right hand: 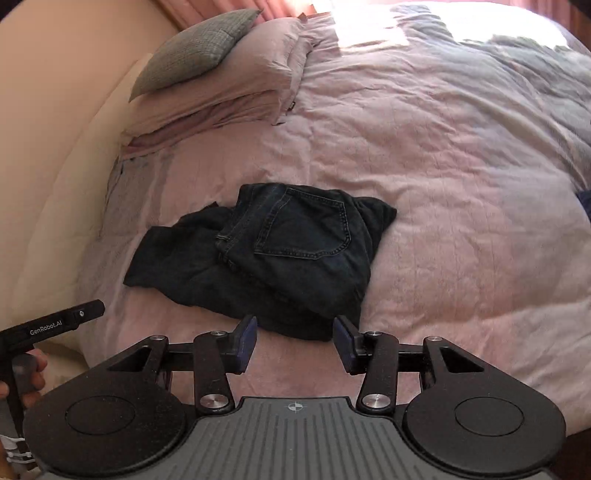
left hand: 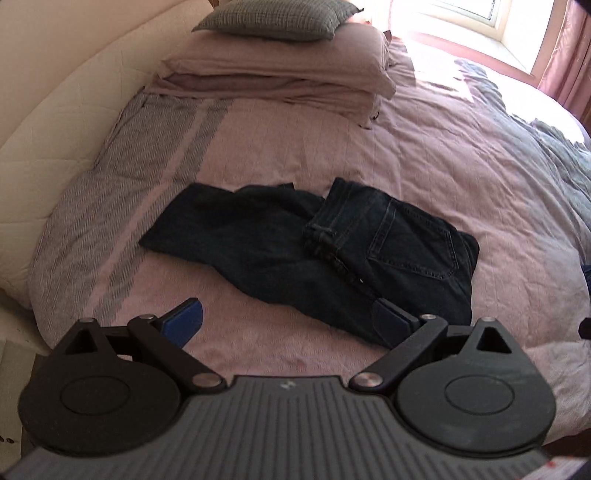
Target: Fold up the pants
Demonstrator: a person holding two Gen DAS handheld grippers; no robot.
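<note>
Dark blue jeans (left hand: 314, 251) lie folded in a loose bundle on the pink bedspread (left hand: 424, 155), back pocket up. My left gripper (left hand: 288, 321) is open wide above the near edge of the bundle, nothing between its blue pads. In the right wrist view the same jeans (right hand: 280, 254) lie just beyond my right gripper (right hand: 293, 341), which stands open over the near hem with nothing held. The body of the left gripper (right hand: 48, 326), held by a hand, shows at that view's lower left.
Stacked pink pillows (left hand: 280, 74) with a grey cushion (left hand: 273, 18) lie at the head of the bed by the cream headboard (left hand: 55, 110). A crumpled grey-blue blanket (left hand: 554, 147) lies at the far right under a bright window. Bare bedspread surrounds the jeans.
</note>
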